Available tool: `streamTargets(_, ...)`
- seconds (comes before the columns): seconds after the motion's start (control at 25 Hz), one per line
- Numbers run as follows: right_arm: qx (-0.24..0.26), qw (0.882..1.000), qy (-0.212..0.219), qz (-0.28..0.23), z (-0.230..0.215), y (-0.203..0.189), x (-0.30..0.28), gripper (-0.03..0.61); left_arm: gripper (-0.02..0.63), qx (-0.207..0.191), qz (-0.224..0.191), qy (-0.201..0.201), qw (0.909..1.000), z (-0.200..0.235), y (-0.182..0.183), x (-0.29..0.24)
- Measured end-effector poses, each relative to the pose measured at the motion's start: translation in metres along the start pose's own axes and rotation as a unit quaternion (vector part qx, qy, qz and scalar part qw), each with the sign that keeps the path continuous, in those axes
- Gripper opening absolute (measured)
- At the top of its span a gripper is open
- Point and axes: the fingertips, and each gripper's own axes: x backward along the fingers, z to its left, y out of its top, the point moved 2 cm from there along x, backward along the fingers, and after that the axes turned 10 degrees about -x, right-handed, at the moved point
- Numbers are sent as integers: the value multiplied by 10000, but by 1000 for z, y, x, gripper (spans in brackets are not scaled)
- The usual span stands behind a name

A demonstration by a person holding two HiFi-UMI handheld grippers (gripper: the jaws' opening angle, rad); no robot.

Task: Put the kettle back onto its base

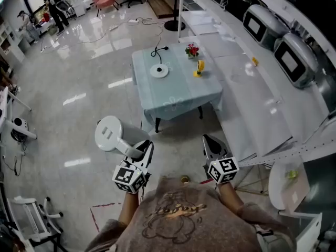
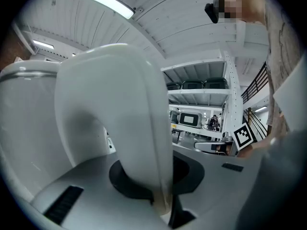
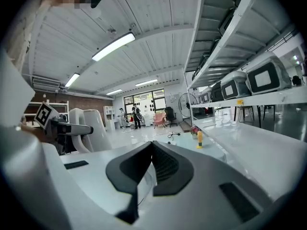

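Note:
A white kettle (image 1: 112, 134) hangs in the air over the floor, well short of the table. My left gripper (image 1: 144, 150) is shut on its curved handle (image 2: 120, 119), and the kettle body (image 2: 24, 128) fills the left of the left gripper view. The round white base (image 1: 159, 71), with its black cord, lies on the far part of the light blue table (image 1: 178, 96). My right gripper (image 1: 210, 146) is beside the left one, shut with nothing between its fingers; in the right gripper view (image 3: 148, 176) it points at the table, with the kettle (image 3: 88, 128) to its left.
On the table near the base stand a small pot of red flowers (image 1: 192, 50) and a yellow object (image 1: 199, 68). A long white counter (image 1: 252, 98) with machines runs along the right. Glossy floor lies between me and the table. A white stand (image 1: 16, 125) is at the left.

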Motion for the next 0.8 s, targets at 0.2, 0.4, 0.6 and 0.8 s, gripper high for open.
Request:
streamTargets(0.2,4,9999,-97,-37,3,-6,-7,0,67,-29,2,-175,9998,12,-4,-4)
streamTargets(0.4,40,9998,-212,-6,8,-15,-18,0,67,79,47,-350,9993,27,-4,-7)
streamTargets(0.6,-67,9997,-243,15,8,-11,-36,0,67,-97,-36,-489,9987,42,-5,-22)
streamTargets(0.8,145,9999,-59,72,7,-6,-72,0,67,-215,-10,-568,9982,59,-7,-46)
